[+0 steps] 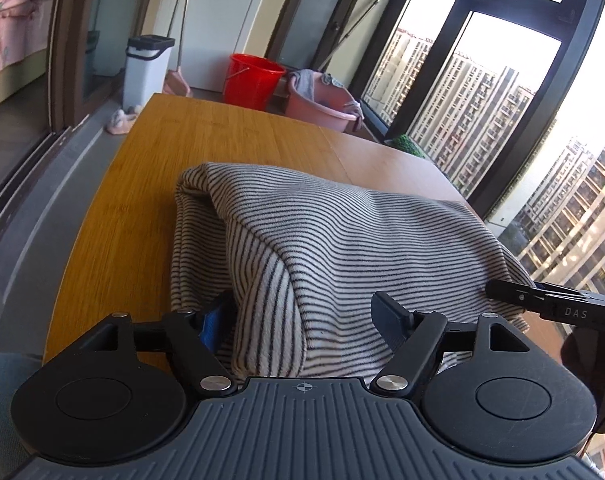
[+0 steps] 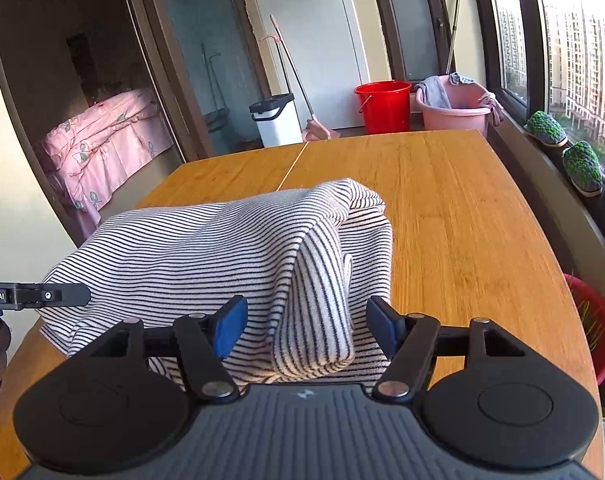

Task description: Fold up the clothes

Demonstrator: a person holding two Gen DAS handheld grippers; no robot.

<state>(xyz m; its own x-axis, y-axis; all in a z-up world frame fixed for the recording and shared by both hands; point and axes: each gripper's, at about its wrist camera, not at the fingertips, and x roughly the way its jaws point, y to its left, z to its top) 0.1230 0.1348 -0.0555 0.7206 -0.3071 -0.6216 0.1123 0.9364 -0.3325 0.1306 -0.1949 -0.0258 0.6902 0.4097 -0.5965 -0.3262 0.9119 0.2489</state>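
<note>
Nearest us, our left tongs (image 1: 306, 316) and right tongs (image 2: 306, 330) both stand spread wide, each straddling a raised fold of the striped garment (image 1: 342, 240), which lies bunched on the wooden worktop (image 2: 462, 208). Beyond sit a red bucket (image 2: 383, 104) and pink basin (image 2: 458, 110).

Garment heaped on the near part of the table, my two grippers side by side at its near edge.

I see the garment (image 1: 334, 248) lying on the table (image 1: 222, 148), with my left gripper (image 1: 306, 320) at its near left part and my right gripper (image 2: 306, 328) at its near right part, fabric between each pair of spread fingers. Beyond the far table edge stand a bin (image 2: 276, 120) at left, a bucket (image 2: 384, 104) in the middle and a basin (image 2: 454, 110) at right, near the window (image 2: 574, 60).
</note>
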